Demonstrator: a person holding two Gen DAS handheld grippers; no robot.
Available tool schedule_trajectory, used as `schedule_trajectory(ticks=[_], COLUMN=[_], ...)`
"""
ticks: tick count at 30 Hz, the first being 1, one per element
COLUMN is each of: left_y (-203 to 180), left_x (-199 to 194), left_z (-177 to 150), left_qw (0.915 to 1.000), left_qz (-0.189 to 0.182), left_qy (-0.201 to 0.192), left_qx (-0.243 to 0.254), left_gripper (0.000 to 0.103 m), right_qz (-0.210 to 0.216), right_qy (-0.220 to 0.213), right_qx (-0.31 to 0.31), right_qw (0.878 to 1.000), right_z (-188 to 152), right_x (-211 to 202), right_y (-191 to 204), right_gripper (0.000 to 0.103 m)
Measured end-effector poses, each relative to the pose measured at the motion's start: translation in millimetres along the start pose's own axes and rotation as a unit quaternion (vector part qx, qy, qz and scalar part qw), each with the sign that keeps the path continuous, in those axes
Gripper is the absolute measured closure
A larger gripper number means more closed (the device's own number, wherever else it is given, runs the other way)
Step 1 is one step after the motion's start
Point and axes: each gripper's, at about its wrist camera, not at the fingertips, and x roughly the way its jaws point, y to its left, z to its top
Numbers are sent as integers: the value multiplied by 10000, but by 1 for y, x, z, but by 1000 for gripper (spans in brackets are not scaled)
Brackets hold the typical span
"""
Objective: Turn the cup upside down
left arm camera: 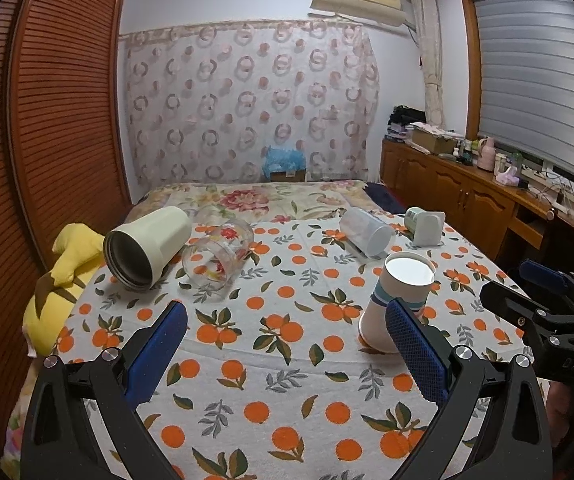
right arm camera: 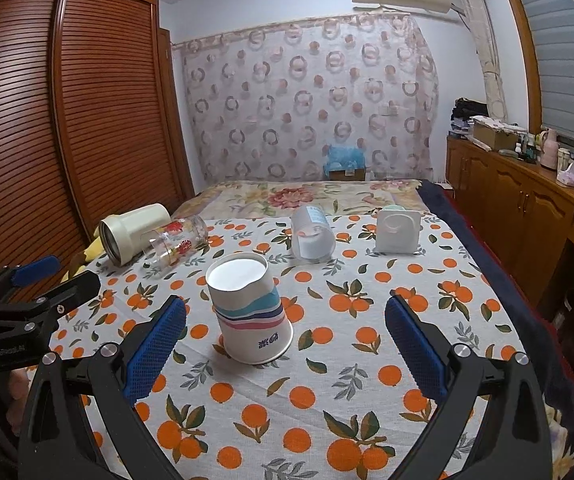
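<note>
Both grippers, left gripper and right gripper, have their blue fingers spread wide and hold nothing. Between the right fingers, the paper cup stands mouth down on the bed, so it looks already flipped. Farther away, other cups lie on their sides. Only the right view shows the cup's printed text.
</note>
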Motion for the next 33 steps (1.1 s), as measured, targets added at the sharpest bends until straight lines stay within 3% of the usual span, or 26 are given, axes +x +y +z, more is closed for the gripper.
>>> schedule_trajectory(ticks=[33], left_y=[0], left_x=[-1], left_z=[-1], left_qw=[10000], left_qz=[-5], left_qy=[-13], left_qx=[-6], left_gripper=[7], right_qz=[15], right_qy=[-12], right_qx=[-35], right_qw=[10000], right_z=[-3], right_x=[1], right_y=[4], right_gripper=[3])
